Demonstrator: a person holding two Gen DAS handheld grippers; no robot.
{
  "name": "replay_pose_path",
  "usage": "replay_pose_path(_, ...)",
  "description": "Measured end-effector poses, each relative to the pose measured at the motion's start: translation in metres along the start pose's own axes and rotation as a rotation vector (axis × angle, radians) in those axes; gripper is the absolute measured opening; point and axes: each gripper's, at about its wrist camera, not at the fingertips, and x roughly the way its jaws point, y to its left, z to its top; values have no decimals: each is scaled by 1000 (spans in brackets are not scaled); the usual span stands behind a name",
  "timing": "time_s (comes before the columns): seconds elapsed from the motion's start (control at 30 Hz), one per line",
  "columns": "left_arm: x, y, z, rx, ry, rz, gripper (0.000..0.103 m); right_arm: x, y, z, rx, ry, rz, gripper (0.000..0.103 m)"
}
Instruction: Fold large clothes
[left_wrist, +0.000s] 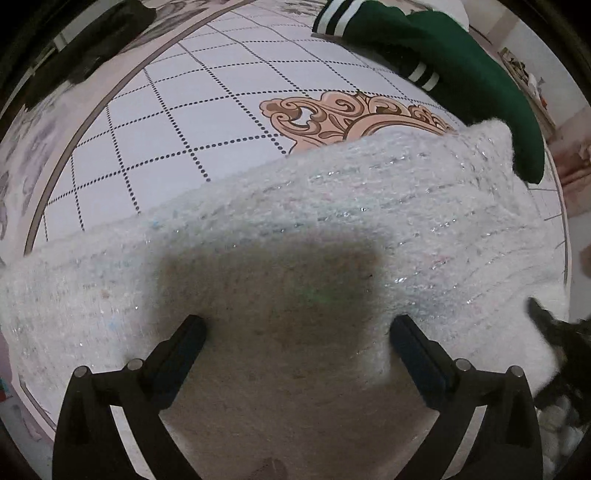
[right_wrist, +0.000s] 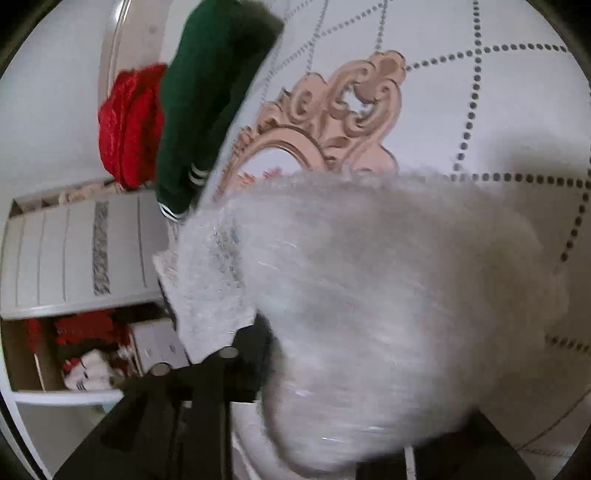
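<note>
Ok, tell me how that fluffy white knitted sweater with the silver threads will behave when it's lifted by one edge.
The fluffy white knitted sweater will probably hang limp: in the right wrist view it bunches and droops over the right gripper. It looks light for its bulk, the knit being loose and fuzzy. Its fuzzy fibres and silver threads may snag rather than slip on the left gripper, whose jaws stand wide above it.

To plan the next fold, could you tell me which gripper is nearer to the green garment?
Right. The right gripper, bunched in the fuzzy white sweater, sits just short of the green garment; the left gripper hovers open over the sweater, farther off.
</note>
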Motion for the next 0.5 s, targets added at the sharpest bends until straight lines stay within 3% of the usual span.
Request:
replay_pose_path(0.1, 1, -8, 0, 49, 11, -14, 103, -38, 11, -19, 50, -59, 20, 15)
replay_pose_path(0.17, 3, -19, -4, 85, 22, -19, 103, -72, 11, -38, 56, -87, -22, 15)
replay_pose_path(0.27, 6, -29, -6, 116, 7, -6, 103, -81, -10, -49, 68, -45, -33, 18)
replay_pose_path(0.3, 8, -28, -5, 106, 13, -19, 103, -79, -18, -46, 52, -32, -54, 30)
replay_pose_path(0.33, 8, -26, -4, 99, 17, -31, 103, -71, -26, -41, 38, -15, -77, 49)
replay_pose_path(0.4, 9, -24, -2, 102, 20, -47, 103, -48, -46, -27, 34, 31, -64, 69)
replay_pose_path(0.47, 9, -22, -2, 103, 11, -54, 103, -26, -53, -18, 43, 38, 39, 69)
replay_pose_path(0.5, 9, -19, -1, 96, 3, -55, 103, -18, -50, -16, 39, 29, 63, 61)
